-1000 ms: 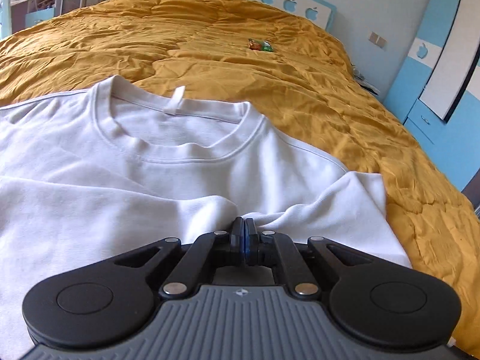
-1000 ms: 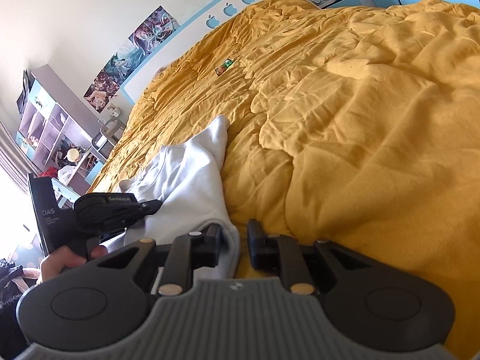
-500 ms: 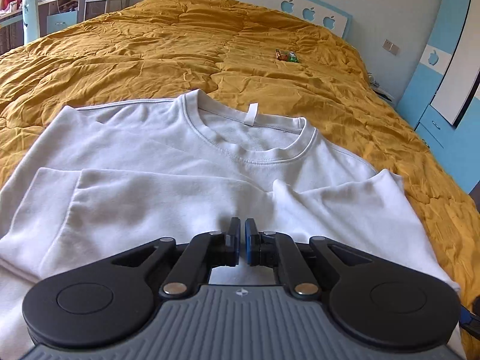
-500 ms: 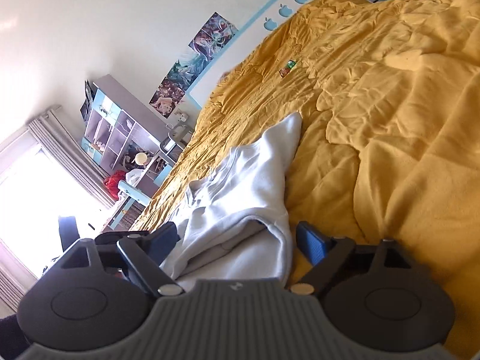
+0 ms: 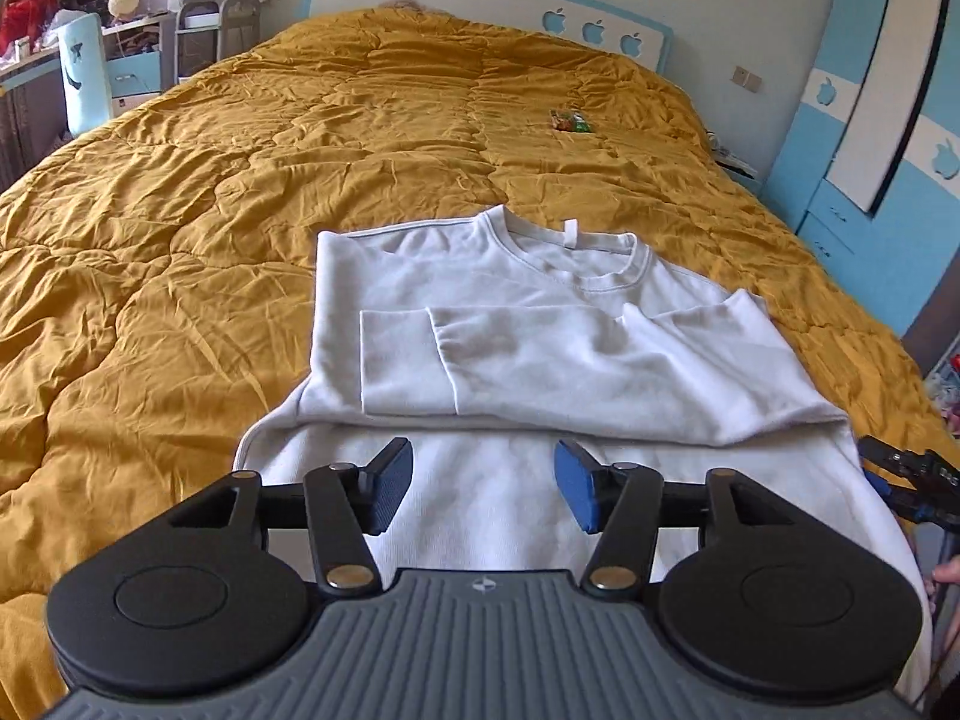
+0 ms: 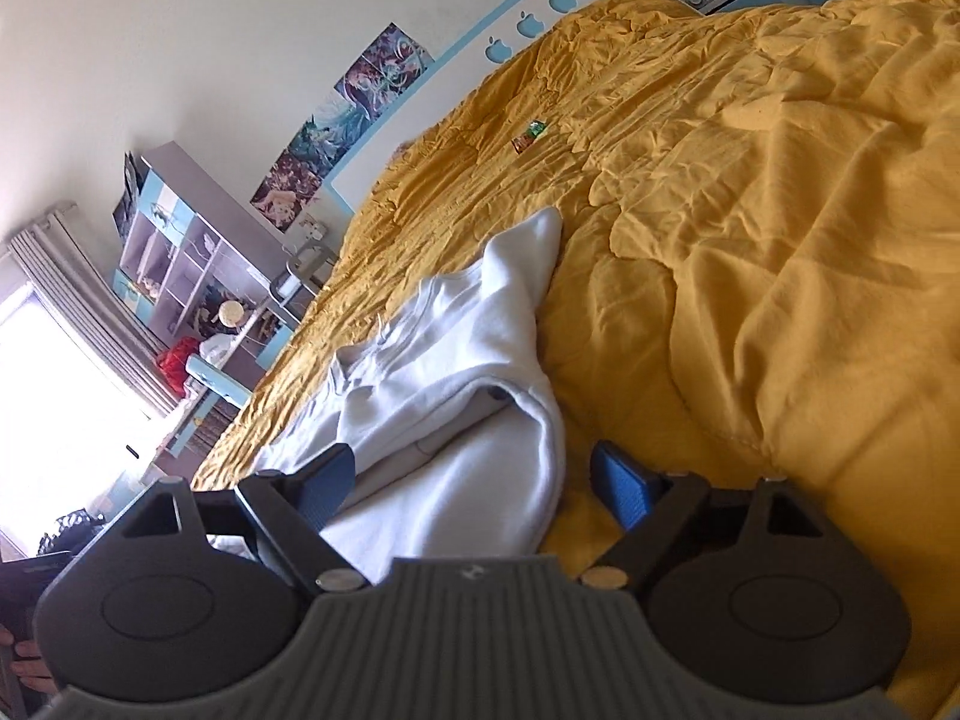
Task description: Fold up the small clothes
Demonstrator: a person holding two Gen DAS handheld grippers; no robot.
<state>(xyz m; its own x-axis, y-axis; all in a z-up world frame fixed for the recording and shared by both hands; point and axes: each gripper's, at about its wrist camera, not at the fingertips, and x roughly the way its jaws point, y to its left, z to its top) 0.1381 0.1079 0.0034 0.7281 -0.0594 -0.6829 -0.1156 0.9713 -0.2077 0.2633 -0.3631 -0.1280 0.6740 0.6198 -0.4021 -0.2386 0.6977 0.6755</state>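
The left claw, a second ago pinched shut on a fold of the white sweatshirt, has let go and pulled back and up; its jaws are opening, nothing between them. More of the garment now shows, both sleeves folded across its chest. The right claw, then nearly closed on the sweatshirt's edge, now gapes wide around it.

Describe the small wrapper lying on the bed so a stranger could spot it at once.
Start at the big bed under the mustard-yellow quilt and look toward the white headboard with its blue apple cutouts. Short of it, beyond the white sweatshirt, lies a small wrapper. It is the only green-and-red thing on the quilt.
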